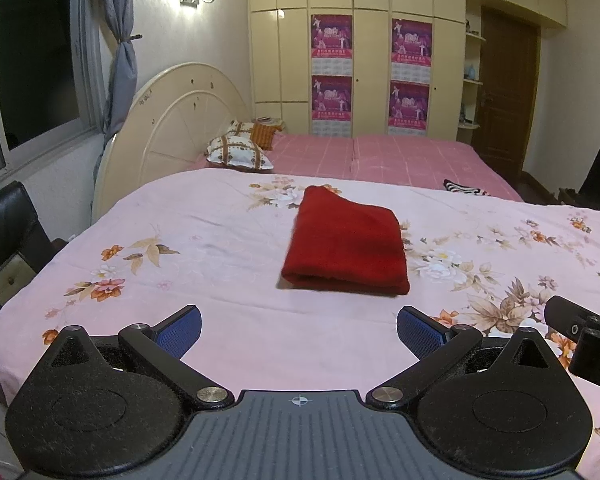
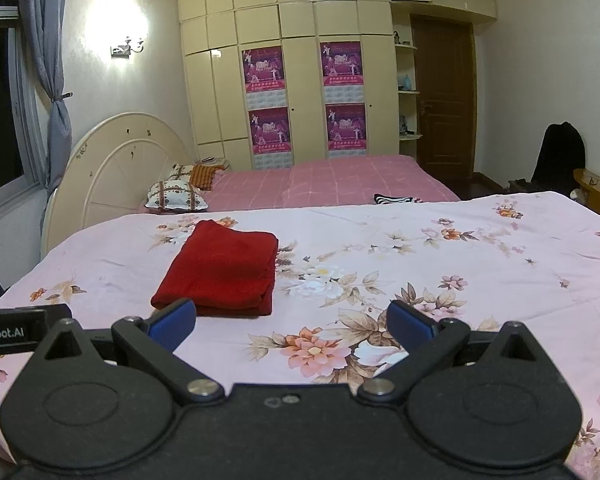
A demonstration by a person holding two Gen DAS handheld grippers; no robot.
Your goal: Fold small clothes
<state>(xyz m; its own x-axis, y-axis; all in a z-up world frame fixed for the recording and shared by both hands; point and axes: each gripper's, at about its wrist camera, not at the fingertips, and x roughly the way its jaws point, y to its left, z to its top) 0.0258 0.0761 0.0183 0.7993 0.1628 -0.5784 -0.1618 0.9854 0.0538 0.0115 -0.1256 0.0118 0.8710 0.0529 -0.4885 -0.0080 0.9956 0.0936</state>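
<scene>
The red garment (image 1: pixel 345 242) lies on the floral bedspread (image 1: pixel 204 248) as a compact, layered rectangle, folded edges stacked at the near end, with no sleeve or loose flap showing; on this evidence the folding of this item is judged complete or very nearly so. What may remain is only a squaring of the near edge, where the layers sit slightly uneven in the right wrist view (image 2: pixel 220 268). A striped item (image 2: pixel 394 199) lies at the far edge of the bedspread, toward 1 o'clock; whether it is another garment awaiting folding cannot be determined. The left gripper (image 1: pixel 299 332) has its blue pads spread wide apart and grips nothing; it hangs above the near part of the bedspread, with the garment directly ahead at 12 o'clock and clear of both fingers. The right gripper (image 2: pixel 292 324) is likewise spread wide and empty; from it the garment lies toward 11 o'clock, and its left finger overlaps the garment's near corner in the picture, though contact cannot be confirmed. The garment's long axis runs from near to far, roughly 6 to 12 o'clock in the left wrist view, leaning slightly toward 11; in the right wrist view it leans slightly toward 1. The wider, thicker stacked end faces the grippers; the narrower end points toward the headboard (image 1: pixel 168 120) side.
</scene>
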